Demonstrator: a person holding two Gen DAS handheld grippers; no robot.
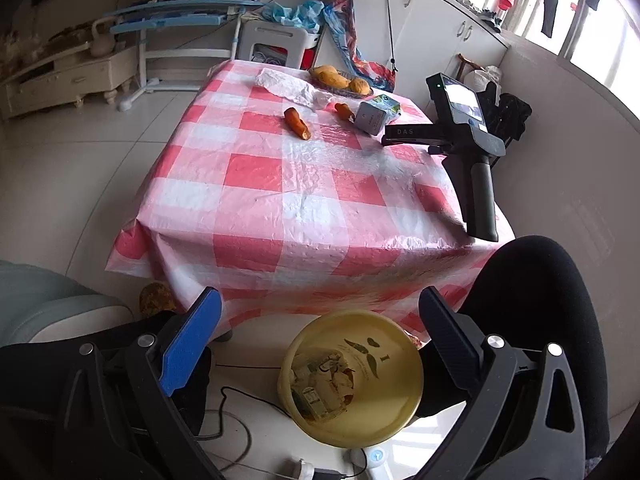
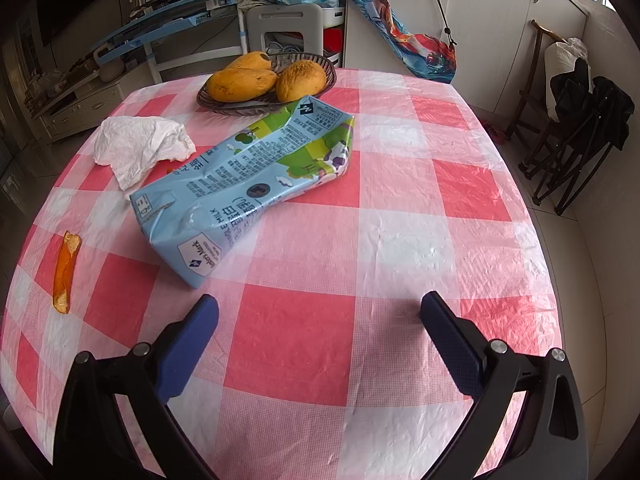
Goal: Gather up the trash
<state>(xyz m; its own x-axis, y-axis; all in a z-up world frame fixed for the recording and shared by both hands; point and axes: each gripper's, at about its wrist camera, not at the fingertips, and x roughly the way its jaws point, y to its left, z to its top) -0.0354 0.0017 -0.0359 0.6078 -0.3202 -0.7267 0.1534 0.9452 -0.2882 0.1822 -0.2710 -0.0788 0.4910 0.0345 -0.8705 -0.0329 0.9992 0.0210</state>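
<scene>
- Carton (image 2: 244, 184): crushed blue-and-green milk carton, lying on its side on the table (image 2: 392, 240), near the middle, its far end just in front of the basket (image 2: 320, 65).
- Tissue (image 2: 140, 146): crumpled, white, on the table just left of the carton.
- Peel (image 2: 66, 272): orange strip, lying apart near the table's left edge; the left wrist view shows a second peel piece (image 1: 344, 111) beside the carton.
- Bin (image 1: 352, 376): yellow, round, on the floor below the table's near edge, with packaging scraps inside.
- Right gripper (image 2: 320, 304): jaws spread wide, holding nothing, hovering over the cloth just short of the carton.
- Left gripper (image 1: 320, 300): jaws spread wide, empty, held low above the bin.
- Basket: dark, woven, at the far edge of the table, holding three mangoes (image 2: 242, 84).
- Cloth: pink-and-white check plastic sheet covering the table.
- Person: a knee (image 1: 536, 312) in black, right of the bin.
- Cables (image 1: 240, 424): on the floor beside the bin.
</scene>
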